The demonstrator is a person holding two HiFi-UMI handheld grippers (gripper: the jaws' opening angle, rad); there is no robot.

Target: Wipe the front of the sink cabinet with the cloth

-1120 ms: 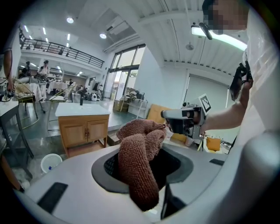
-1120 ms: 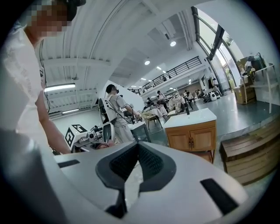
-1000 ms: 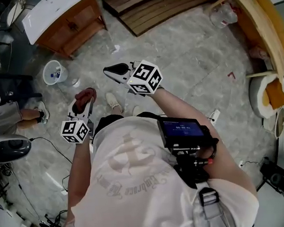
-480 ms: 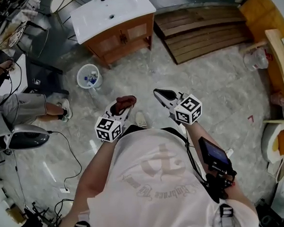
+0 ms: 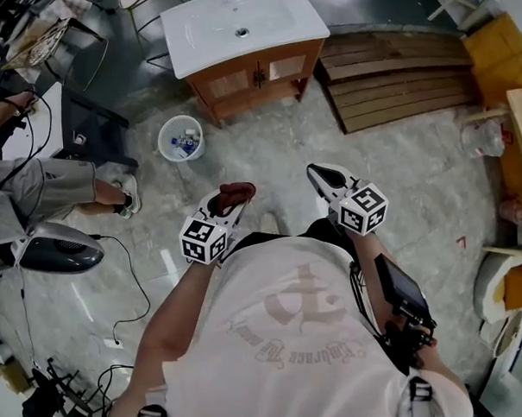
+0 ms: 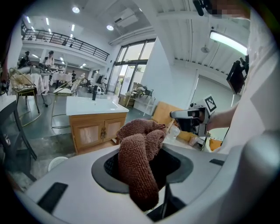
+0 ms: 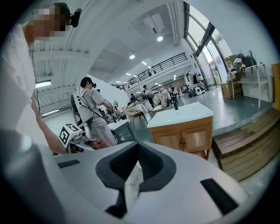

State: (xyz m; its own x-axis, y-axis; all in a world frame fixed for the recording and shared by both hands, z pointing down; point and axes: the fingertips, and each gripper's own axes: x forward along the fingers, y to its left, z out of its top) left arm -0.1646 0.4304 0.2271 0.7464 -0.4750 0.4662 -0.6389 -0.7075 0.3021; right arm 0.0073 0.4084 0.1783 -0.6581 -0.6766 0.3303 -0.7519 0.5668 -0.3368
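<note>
Jaws of the left tool (image 5: pixel 227 200) are clamped on a bunched brown terry cloth (image 6: pixel 139 158), one loose fold drooping over them. The right tool (image 5: pixel 322 174) is pinched together with nothing in it. Both hang well apart from the wooden sink cabinet with its white basin top (image 5: pixel 257 72), its two front doors closed.

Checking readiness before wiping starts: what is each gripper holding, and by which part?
The left gripper grips the brown cloth by a bunched-up fold, the rest heaped out in front. The right gripper is shut and holds nothing.
</note>
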